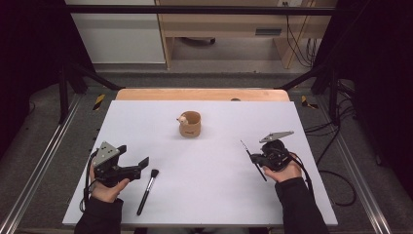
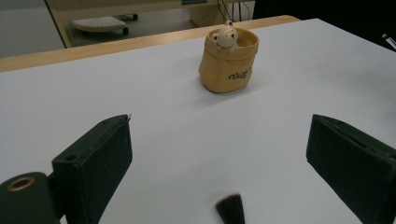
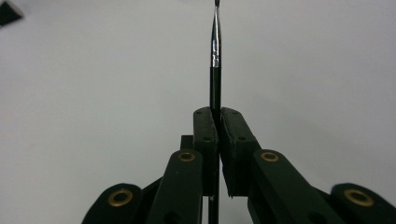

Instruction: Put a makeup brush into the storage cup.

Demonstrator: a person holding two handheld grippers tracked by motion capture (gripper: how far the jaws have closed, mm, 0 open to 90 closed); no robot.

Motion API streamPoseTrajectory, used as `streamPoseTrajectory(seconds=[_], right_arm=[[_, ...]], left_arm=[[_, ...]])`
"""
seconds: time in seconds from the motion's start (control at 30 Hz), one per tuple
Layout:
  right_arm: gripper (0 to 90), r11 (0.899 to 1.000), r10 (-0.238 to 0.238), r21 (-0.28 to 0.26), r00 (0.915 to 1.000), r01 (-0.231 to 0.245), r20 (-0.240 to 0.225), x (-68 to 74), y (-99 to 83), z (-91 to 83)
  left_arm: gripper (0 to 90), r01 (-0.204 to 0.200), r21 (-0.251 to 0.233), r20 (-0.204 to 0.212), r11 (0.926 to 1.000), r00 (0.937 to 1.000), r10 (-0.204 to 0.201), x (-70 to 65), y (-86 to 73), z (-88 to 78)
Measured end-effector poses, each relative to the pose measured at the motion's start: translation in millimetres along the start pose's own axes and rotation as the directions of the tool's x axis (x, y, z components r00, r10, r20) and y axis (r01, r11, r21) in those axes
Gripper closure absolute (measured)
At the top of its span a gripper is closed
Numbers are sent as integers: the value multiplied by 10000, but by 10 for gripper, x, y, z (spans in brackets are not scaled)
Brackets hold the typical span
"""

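Observation:
A tan sack-shaped cup [image 1: 190, 125] with a small bear figure on its rim stands at the middle of the white table [image 1: 209, 161]. In the left gripper view the cup [image 2: 228, 60] is straight ahead. A black make-up brush [image 1: 147, 189] with a fluffy head lies near the front left. Its bristles [image 2: 230, 210] show low between the wide-apart jaws of my left gripper [image 2: 219, 140]. That left gripper [image 1: 142, 164] is open just left of the brush head. My right gripper [image 1: 256, 158] is shut on a thin black brush [image 1: 253, 160]. The thin brush [image 3: 215, 51] sticks out ahead of the closed right gripper [image 3: 218, 114].
A wooden strip [image 1: 202, 94] runs along the table's far edge. Black frame bars and cables [image 1: 336, 131] flank the table on the floor. Light wooden furniture [image 1: 219, 29] stands behind it.

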State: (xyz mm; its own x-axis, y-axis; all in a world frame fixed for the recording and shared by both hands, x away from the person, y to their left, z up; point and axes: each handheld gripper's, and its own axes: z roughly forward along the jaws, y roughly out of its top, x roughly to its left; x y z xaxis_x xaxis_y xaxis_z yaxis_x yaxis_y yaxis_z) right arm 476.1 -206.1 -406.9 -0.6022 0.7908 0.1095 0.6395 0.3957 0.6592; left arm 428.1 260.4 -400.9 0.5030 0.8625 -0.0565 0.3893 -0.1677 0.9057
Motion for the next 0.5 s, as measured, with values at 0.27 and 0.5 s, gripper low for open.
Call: streamPoseTrajectory(seconds=[0.27,0.5], right_arm=[[857,9915,-318,-1280,9968,221,-740,137,-9,-31],[857,9730,-571,-2292,9894,252,-1336,241,-9,-52]], left_arm=[[66,113,-115,178,9999,9998,-111,-63,25,1],[66,147,-200,319,9997,9994,-141,-143,51,9]])
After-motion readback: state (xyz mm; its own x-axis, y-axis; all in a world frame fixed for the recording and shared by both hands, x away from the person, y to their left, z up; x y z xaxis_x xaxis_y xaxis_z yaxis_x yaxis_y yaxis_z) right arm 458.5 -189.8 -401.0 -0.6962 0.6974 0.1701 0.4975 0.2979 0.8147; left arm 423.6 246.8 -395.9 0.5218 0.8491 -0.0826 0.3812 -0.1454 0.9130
